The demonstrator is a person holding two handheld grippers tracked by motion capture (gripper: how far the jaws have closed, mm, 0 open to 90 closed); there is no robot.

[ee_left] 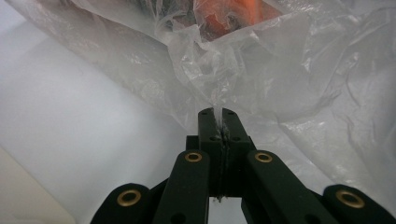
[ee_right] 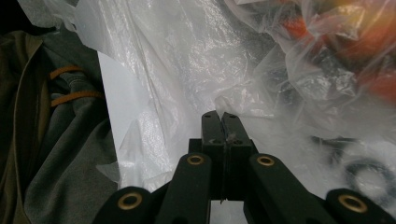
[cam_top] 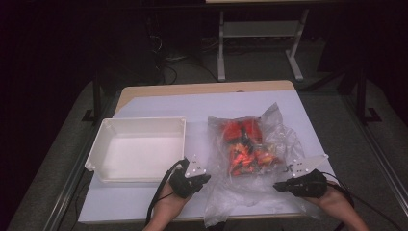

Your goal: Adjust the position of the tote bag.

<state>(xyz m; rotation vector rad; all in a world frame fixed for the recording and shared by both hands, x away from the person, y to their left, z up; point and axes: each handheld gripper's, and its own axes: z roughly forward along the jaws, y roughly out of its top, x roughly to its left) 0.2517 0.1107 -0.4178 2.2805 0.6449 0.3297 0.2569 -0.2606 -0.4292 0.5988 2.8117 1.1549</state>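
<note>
Left gripper view: we see the left gripper [ee_left: 218, 116] fingers pinching film of the crinkly clear plastic bag [ee_left: 261, 74].
Right gripper view: we see the right gripper [ee_right: 221, 119] fingers clenched on film too.
High view: we see the bag on the counter [cam_top: 144, 202], holding orange pieces [cam_top: 243, 144]; the white plastic tray [cam_top: 108, 126] beside it is bare.

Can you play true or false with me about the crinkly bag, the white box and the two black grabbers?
1. The left gripper is pinching the clear plastic bag. True.
2. The white tray is full of orange pieces. False: it is empty; the orange pieces are inside the bag.
3. The right gripper has its jaws wide open. False: they are shut together on the bag's plastic.
4. The tray sits left of the bag in the high view. True.
5. The bag is lying inside the tray. False: it lies on the table beside the tray.
</note>
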